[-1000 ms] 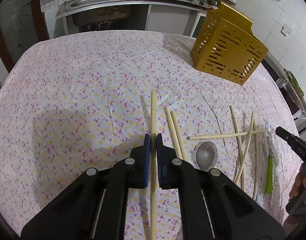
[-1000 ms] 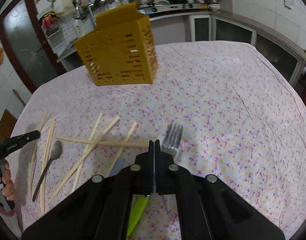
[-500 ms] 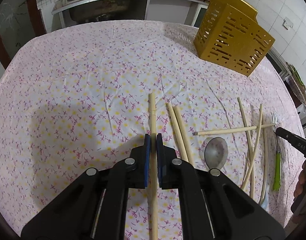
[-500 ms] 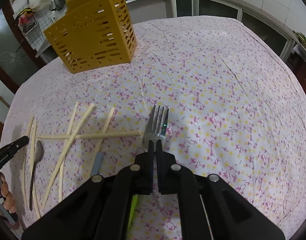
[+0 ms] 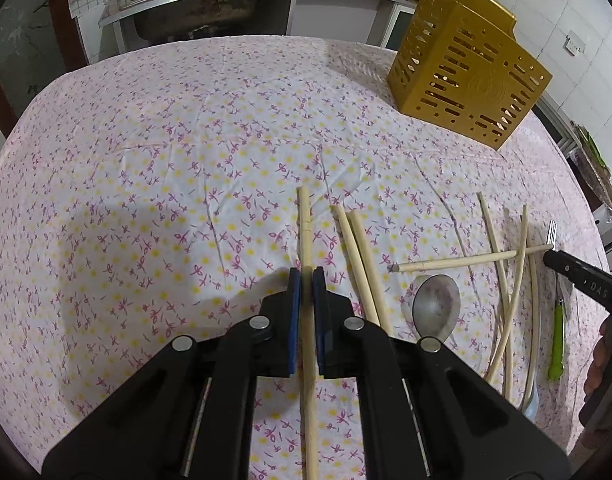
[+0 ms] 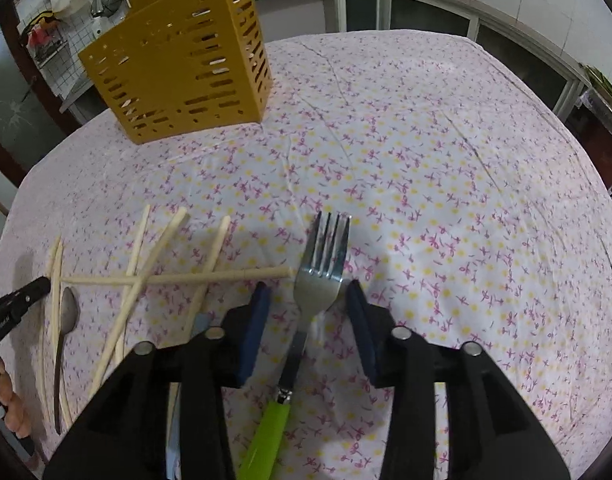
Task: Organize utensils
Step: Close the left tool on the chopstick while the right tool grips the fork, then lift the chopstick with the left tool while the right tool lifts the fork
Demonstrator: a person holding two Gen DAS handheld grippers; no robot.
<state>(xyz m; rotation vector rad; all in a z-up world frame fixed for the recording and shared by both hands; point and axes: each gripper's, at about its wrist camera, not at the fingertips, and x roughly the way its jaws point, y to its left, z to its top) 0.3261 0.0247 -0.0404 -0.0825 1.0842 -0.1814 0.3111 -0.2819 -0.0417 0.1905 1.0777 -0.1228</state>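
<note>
Left hand-held gripper (image 5: pixel 306 274) clamped on chopstick (image 5: pixel 304 224), frame centre. Right hand-held gripper (image 6: pixel 308 296) spread wide around green-handled fork (image 6: pixel 322 264) lying on desk (image 6: pixel 446 168).

Green-handled fork (image 6: pixel 321 276) flat on cloth, chopsticks (image 6: pixel 153 268) scattered (some crossed), spoon (image 5: pixel 436 306) between.

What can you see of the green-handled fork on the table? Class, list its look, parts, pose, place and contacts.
The fork has a shiny metal head with four tines, a narrow metal neck and a bright green, plastic-looking handle. It lies flat on the flowered tablecloth, tines pointing away from the camera. The open right hand-held gripper straddles its head without touching it. The tip of a crosswise chopstick ends just beside the head.
</note>
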